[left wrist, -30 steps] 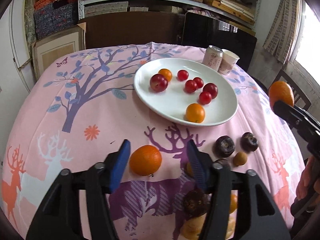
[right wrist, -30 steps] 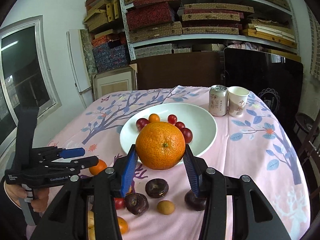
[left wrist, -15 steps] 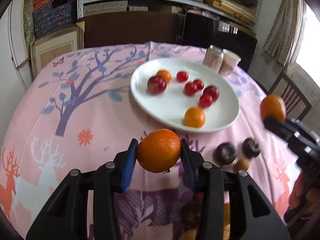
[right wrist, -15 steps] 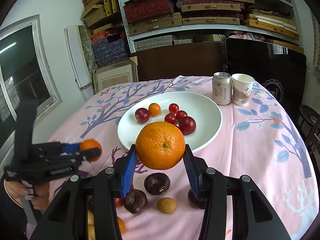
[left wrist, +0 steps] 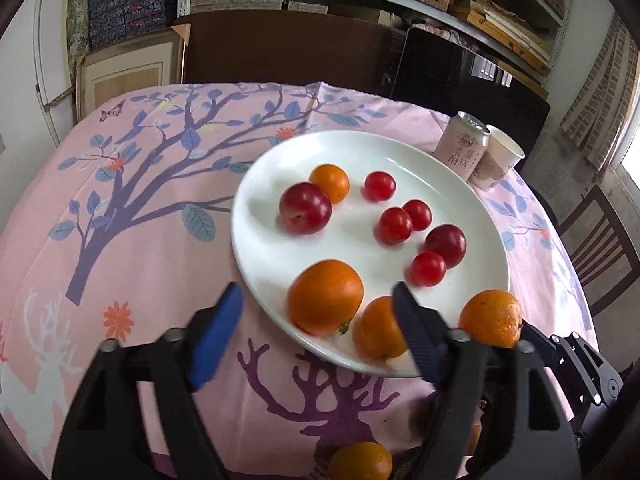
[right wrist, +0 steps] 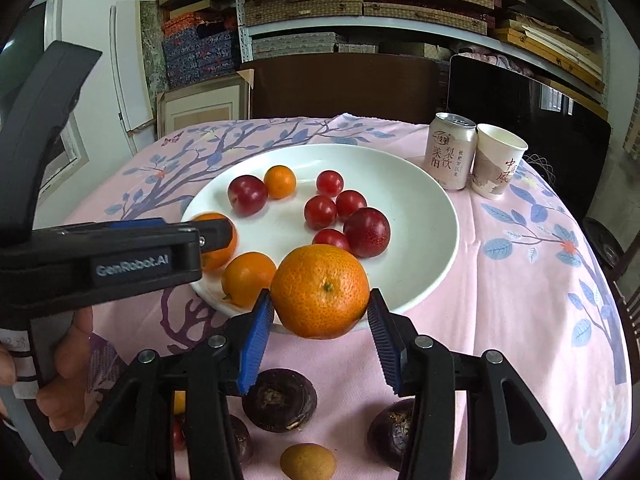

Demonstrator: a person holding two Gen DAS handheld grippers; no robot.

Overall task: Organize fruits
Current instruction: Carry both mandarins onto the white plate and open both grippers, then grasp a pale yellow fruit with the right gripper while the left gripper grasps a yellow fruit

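Observation:
A white plate (left wrist: pixel 460 168) (right wrist: pixel 432 216) holds red plums, cherry tomatoes and oranges. My left gripper (left wrist: pixel 316 320) is open over the plate's near rim; the orange (left wrist: pixel 326 296) it carried lies on the plate between the jaws, beside another orange (left wrist: pixel 380 334). In the right wrist view the left gripper (right wrist: pixel 212 236) partly hides that orange (right wrist: pixel 214 240). My right gripper (right wrist: pixel 320 320) is shut on a large orange (right wrist: pixel 320 291) (left wrist: pixel 491 318) at the plate's near edge.
A drink can (right wrist: pixel 451 151) and a paper cup (right wrist: pixel 498 166) stand behind the plate. Dark round fruits (right wrist: pixel 280 398) and a small brown fruit (right wrist: pixel 307 462) lie on the pink cloth near me. Another orange (left wrist: pixel 360 462) lies at the near edge.
My left gripper carried its orange forward to the plate and opened, leaving it there. My right gripper moved its orange forward to the plate's near edge.

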